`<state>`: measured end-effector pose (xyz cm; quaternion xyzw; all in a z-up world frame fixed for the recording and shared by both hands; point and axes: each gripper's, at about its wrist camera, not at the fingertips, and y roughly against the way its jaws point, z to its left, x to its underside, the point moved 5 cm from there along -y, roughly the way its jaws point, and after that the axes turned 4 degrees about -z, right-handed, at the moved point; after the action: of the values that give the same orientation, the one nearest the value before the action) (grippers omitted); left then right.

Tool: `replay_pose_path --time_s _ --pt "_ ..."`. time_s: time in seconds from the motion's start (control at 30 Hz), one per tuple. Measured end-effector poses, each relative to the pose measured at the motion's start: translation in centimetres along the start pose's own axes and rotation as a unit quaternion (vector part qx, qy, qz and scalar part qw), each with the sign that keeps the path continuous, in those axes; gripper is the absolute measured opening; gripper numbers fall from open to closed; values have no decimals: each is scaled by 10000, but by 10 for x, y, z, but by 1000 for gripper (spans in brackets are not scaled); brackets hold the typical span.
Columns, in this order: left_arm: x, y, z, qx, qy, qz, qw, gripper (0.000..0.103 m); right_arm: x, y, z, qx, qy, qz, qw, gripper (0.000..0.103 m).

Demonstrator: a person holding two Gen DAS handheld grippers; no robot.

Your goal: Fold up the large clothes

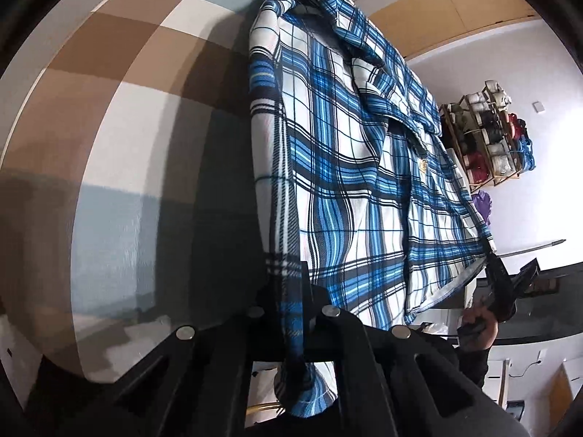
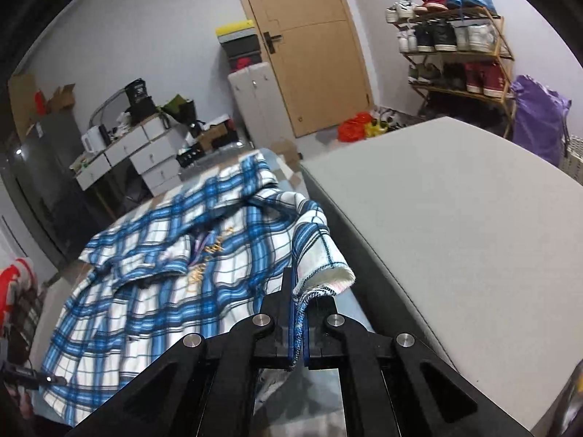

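- plaid fabric, blue and white: the shirt lies spread ahead of both tools on the checked cover, one edge raised off it.
- left gripper is clamped on a hem corner, cloth bunched between its jaws.
- right gripper is pinched on the opposite corner, cut edge curling just past its tips.
- step in hand looks like lifting the hem for the first fold.
- next move calls for carrying both corners forward together, evenly.

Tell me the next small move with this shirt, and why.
Probably lift both hems together and carry them toward the collar. The left gripper and right gripper are each shut on an edge of the plaid shirt, which lies spread out on the checked cover.
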<state>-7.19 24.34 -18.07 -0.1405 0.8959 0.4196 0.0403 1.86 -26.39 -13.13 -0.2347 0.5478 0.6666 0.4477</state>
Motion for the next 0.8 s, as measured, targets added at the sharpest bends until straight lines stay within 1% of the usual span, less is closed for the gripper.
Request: replay_pose_path --time_s 0.2,0.27,0.4,0.53,0.57,0.6,0.67,0.7,0.77,0.8 --pt "12 7 -3 58 60 38 10000 0 5 12 -25 -167 -496 59 9986 2" --pt "16 9 -6 106 78 48 9999 0 4 20 -32 -203 -557 56 9982 2" --pt "27 23 -4 320 202 80 9993 0 4 45 -43 -343 -753 4 9966 2" --pt "31 43 -6 488 255 15 9985 0 -1 67 -50 -478 -877 38 9950 2" --pt "30 49 -10 625 253 1 9977 0 -2 71 -50 -501 -885 43 9948 2" --pt "27 53 -14 775 283 16 9966 0 -3 75 -50 -542 -864 73 9948 2" --pt "13 58 -20 852 270 -20 9960 0 -7 80 -46 -559 -817 78 9951 2" --pt "0 59 -26 853 172 -35 9962 0 -11 78 -43 -573 -781 121 9952 2" --pt "-27 56 -35 708 55 -96 9974 0 -27 71 -33 -611 -661 151 9958 2" --pt "-44 51 -40 684 -2 -64 9976 0 -36 64 -26 -625 -577 187 9962 2"
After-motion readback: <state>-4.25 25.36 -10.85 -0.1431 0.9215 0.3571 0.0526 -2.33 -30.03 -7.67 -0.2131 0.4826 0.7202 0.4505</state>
